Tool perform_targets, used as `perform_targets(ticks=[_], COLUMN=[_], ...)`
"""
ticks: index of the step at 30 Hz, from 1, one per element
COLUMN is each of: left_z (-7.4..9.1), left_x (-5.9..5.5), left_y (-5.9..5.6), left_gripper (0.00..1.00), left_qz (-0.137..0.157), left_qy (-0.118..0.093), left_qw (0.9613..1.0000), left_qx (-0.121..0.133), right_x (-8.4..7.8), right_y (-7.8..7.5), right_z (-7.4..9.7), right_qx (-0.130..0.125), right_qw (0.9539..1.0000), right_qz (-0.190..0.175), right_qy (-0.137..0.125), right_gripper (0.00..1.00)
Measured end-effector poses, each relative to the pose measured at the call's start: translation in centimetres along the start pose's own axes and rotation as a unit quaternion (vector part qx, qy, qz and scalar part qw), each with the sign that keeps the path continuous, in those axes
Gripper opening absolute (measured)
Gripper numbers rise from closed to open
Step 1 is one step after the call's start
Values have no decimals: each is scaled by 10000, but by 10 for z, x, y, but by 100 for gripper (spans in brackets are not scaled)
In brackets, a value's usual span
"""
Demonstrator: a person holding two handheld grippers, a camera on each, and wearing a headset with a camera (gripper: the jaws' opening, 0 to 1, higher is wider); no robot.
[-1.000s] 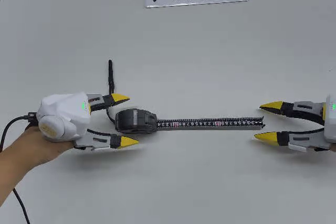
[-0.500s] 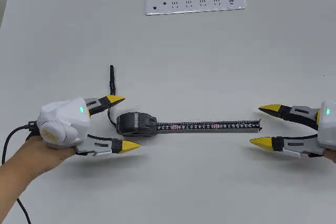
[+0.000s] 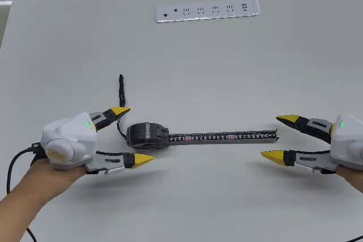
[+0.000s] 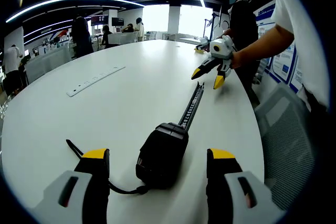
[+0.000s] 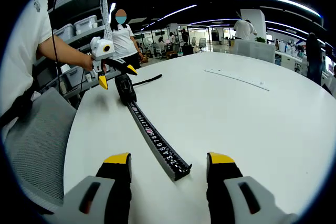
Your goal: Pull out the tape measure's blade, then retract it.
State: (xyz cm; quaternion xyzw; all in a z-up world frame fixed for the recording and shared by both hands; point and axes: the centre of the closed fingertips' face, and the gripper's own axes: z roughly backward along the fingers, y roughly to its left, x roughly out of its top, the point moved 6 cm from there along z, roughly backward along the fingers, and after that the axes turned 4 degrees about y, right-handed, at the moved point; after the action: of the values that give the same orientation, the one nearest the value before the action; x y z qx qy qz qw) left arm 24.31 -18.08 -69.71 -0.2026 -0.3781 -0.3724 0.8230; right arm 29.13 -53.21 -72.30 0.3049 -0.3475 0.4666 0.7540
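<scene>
On the table in the head view, the tape measure's case sits between the spread jaws of the left gripper, touching neither. The blade runs toward 3 o'clock and ends just before the released right gripper. Left gripper view: the case lies at 12 o'clock, ungrasped. Right gripper view: the hook end sits at 12 o'clock. Pull-out looks done; retraction likely calls for gripping the case and guiding the blade home.

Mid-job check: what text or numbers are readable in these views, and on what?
"1 2 3 4 5 6 7 8 9": scale digits along the tape blade, repeating; the farther ones blur.
Tape measure case: no readable label.
Power strip: markings too small to read.
</scene>
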Motion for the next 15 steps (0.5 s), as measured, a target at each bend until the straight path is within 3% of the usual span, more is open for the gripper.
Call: perform_targets(ticks=[15], left_z=[14], left_x=[-7], left_y=[-2], left_gripper=[74], left_qz=[377], left_qy=[-203], left_qw=[9984], left_qx=[364], right_x=[1], right_y=[11], right_z=[9], right_qx=[-386], right_qw=[9992], right_qz=[-131], right_qy=[-24], right_gripper=[62])
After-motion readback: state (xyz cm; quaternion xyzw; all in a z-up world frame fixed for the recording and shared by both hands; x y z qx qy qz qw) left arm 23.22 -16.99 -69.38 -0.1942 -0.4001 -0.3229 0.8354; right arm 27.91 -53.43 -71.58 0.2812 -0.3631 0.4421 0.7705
